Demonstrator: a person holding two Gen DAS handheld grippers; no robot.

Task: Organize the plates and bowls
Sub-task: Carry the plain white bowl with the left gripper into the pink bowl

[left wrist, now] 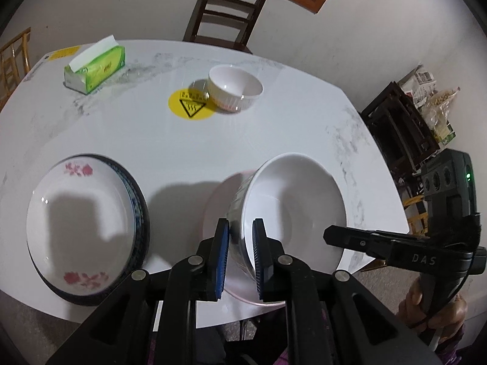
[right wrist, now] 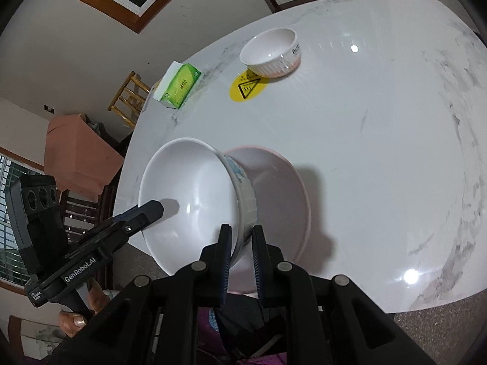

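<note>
A large white ribbed bowl (left wrist: 292, 206) is held tilted above a pink plate (left wrist: 219, 203) at the table's near edge. My left gripper (left wrist: 240, 258) is shut on its left rim. My right gripper (right wrist: 240, 261) is shut on the opposite rim of the same bowl (right wrist: 188, 200), over the pink plate (right wrist: 277, 191). A stack of plates with a pink-flowered plate on top (left wrist: 82, 228) lies at the near left. A small white ribbed bowl (left wrist: 234, 88) stands at the far middle, and also shows in the right wrist view (right wrist: 271, 51).
A green tissue box (left wrist: 94, 67) sits at the table's far left. A yellow warning sticker (left wrist: 190, 106) lies by the small bowl. A dark chair (left wrist: 225, 12) stands behind the white marble table (left wrist: 274, 127). A dark rack (left wrist: 398, 127) stands to the right.
</note>
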